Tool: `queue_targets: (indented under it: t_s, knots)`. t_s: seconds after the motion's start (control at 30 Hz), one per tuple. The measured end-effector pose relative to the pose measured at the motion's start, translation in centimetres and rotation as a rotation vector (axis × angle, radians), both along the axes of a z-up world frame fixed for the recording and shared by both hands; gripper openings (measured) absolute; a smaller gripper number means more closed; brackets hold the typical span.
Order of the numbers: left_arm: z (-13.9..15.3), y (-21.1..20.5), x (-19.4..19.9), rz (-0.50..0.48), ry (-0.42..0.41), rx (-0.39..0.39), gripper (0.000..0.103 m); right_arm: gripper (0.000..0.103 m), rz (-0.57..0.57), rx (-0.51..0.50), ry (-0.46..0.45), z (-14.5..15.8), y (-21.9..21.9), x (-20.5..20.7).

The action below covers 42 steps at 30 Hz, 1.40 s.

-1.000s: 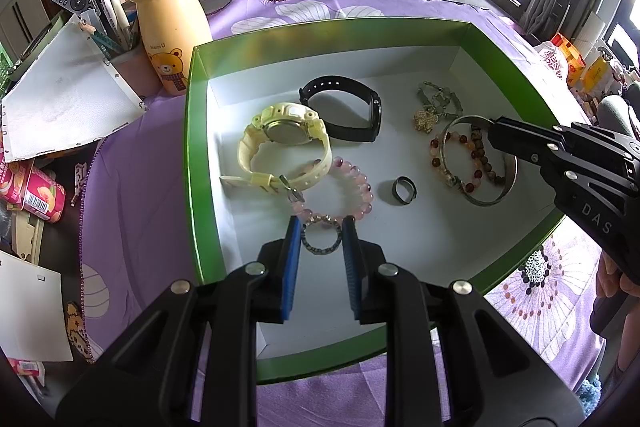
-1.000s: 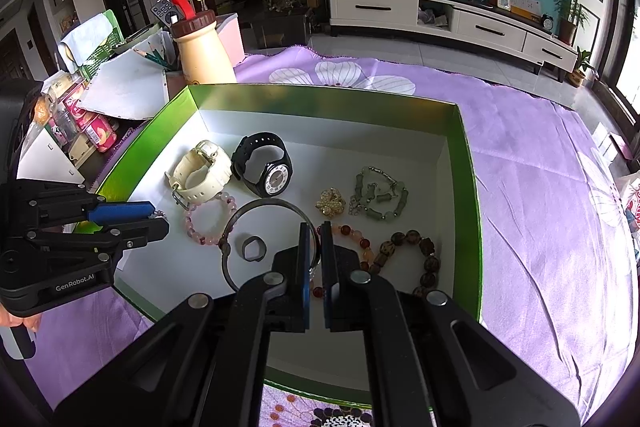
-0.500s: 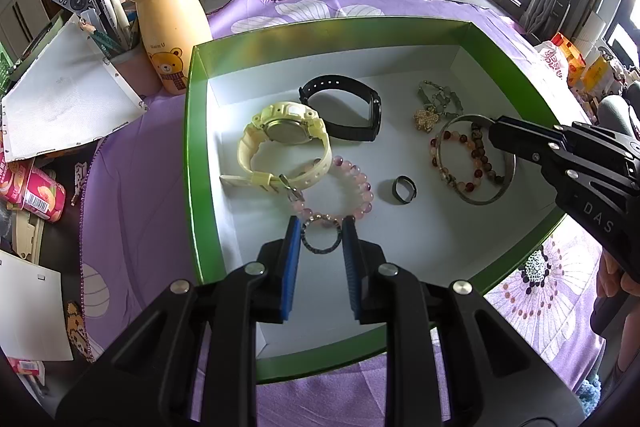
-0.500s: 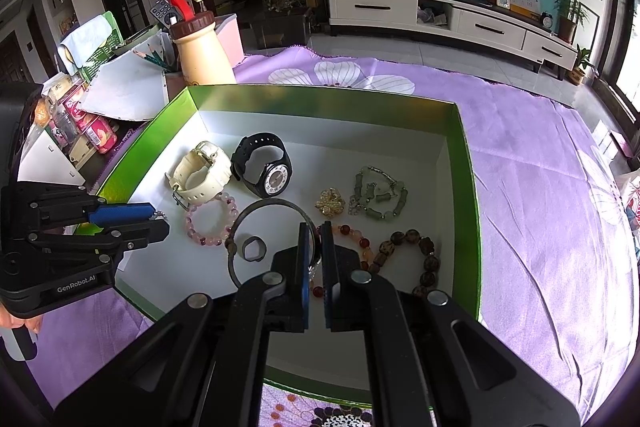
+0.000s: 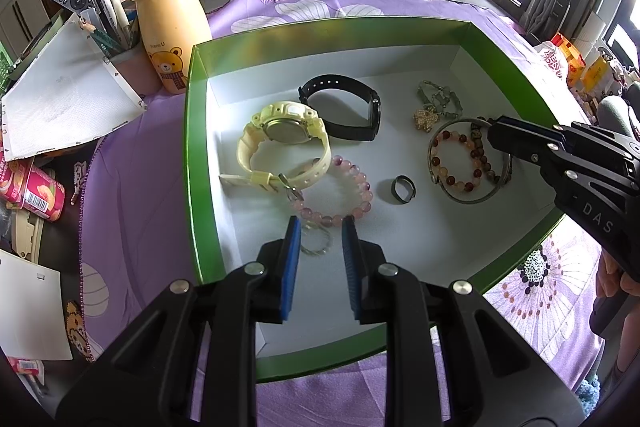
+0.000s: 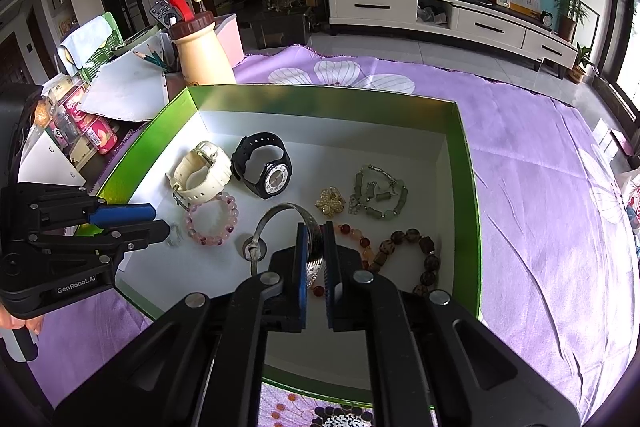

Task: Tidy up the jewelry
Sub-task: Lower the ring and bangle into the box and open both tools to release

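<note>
Jewelry lies in the green box (image 5: 192, 147) on the purple-clothed bench. From your left wrist, your left gripper (image 5: 320, 227) tilts steeply down, its jaws slightly apart around a small beaded ring (image 5: 316, 241) without visibly pressing it, beside the pink bracelet (image 5: 340, 193). From your right wrist, your right gripper (image 6: 315, 241) angles down, jaws clamped on the silver bangle (image 6: 276, 215), beside the red-bead bracelet (image 6: 362, 241).
</note>
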<state>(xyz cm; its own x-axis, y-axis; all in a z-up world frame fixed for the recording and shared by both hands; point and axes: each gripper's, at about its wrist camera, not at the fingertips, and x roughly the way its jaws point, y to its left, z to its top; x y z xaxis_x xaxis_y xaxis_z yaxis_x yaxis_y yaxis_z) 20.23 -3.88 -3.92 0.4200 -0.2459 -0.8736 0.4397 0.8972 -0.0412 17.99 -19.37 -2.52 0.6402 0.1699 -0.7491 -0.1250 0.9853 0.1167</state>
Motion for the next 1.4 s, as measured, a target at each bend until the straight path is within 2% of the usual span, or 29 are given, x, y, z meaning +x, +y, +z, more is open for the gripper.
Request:
queue_targets:
  t_s: [0.63, 0.87, 0.93, 1.03, 1.2, 1.3, 1.4]
  knots:
    - [0.3, -0.2, -0.3, -0.002, 0.003, -0.008, 0.021, 0.007, -0.011, 0.009, -0.017, 0.6, -0.3, -0.2]
    - [0.8, -0.7, -0.7, -0.014, -0.003, -0.017, 0.024, 0.008, -0.023, 0.013, -0.02, 1.0, -0.7, -0.7]
    - [1.0, -0.9, -0.9, -0.018, -0.005, -0.02, 0.024, 0.014, -0.027, 0.012, -0.023, 1.1, -0.9, -0.9]
    - [1.4, -1.2, -1.2, -0.025, -0.016, -0.015, 0.025, 0.015, -0.034, 0.011, -0.027, 1.3, -1.1, -1.3]
    - [2.2, -1.5, -1.7, -0.028, -0.039, -0.004, 0.033, 0.016, -0.043, 0.01, -0.03, 1.7, -1.4, -1.7]
    - [2.6, -1.6, -2.0, -0.028, -0.059, 0.008, 0.043, 0.028, -0.048, 0.013, -0.036, 2.0, -1.5, -2.1]
    - [3.1, -1.6, -2.3, -0.024, -0.082, 0.022, 0.05, 0.034, -0.057, 0.014, -0.043, 2.3, -1.7, -2.5]
